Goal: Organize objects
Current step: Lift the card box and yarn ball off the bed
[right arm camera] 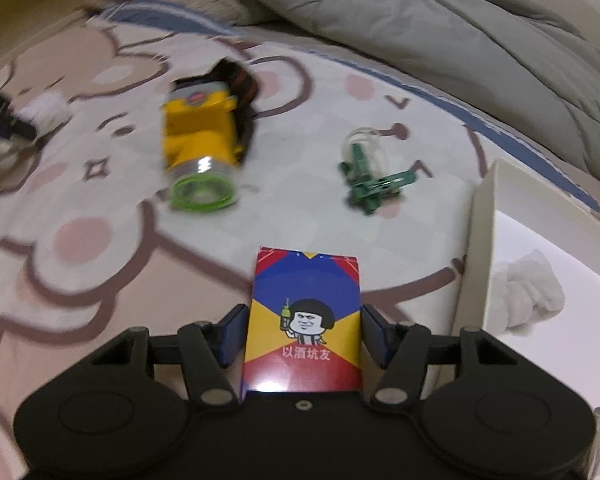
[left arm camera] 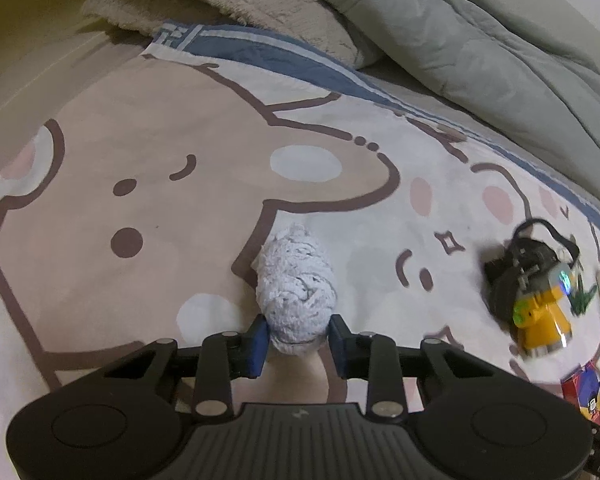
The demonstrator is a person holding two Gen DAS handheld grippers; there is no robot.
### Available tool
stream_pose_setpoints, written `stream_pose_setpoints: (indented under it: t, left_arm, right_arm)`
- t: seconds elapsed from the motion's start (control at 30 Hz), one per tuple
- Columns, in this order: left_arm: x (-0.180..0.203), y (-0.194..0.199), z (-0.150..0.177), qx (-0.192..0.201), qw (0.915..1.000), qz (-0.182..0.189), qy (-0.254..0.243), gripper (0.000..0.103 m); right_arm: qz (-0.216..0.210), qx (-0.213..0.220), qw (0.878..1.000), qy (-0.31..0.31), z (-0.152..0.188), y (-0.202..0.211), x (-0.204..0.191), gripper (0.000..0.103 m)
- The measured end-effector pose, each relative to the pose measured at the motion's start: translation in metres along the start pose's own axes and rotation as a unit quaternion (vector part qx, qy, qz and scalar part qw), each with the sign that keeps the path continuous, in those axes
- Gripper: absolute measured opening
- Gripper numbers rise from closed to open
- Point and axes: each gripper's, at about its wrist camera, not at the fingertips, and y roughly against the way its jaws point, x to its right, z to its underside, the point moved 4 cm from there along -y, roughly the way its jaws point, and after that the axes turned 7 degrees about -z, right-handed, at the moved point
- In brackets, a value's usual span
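Two grips are live at once, and each has its own weak point. Your left gripper (left arm camera: 298, 334) is clenched on the near end of the rolled towel (left arm camera: 296, 288), which lies on the bed sheet (left arm camera: 140, 128); only its tip sits between the blue pads, so if you lift fast the soft roll may sag, unwind or slide out. Your right gripper (right arm camera: 302, 334) has the card box (right arm camera: 303, 320) between its jaws, the pads touching both long sides; the box is glossy and stiff, so a light squeeze could let it slip or swing as you move it. The white tray (right arm camera: 484, 240) sits just right of the box, its near wall standing up; come in low and you may knock the box against that wall. A crumpled tissue (right arm camera: 528, 292) already lies inside, so the box could land tilted on it. The yellow torch (right arm camera: 200, 148) and green clip (right arm camera: 370, 184) lie farther up the bed, clear of both grippers.
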Motion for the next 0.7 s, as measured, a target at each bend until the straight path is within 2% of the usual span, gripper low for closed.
stream_pose_setpoints:
  t: [0.07,0.3,0.7]
  left_arm:
    - [0.005,0.008,0.005,0.004,0.9997,0.001,-0.023,0.033]
    - [0.022,0.038,0.033,0.013,0.9955,0.044,-0.083,0.032]
    - [0.041,0.061,0.103,-0.02,0.9821,0.086,-0.166,0.031]
  right_arm:
    - [-0.01,-0.006,1.0,0.013,0.004,0.006,-0.009,0.061]
    - [-0.068,-0.027,0.995,0.071,0.031,0.034,-0.042,0.061]
    - [-0.148,-0.059,0.975,0.155,0.093,0.087,-0.087,0.061]
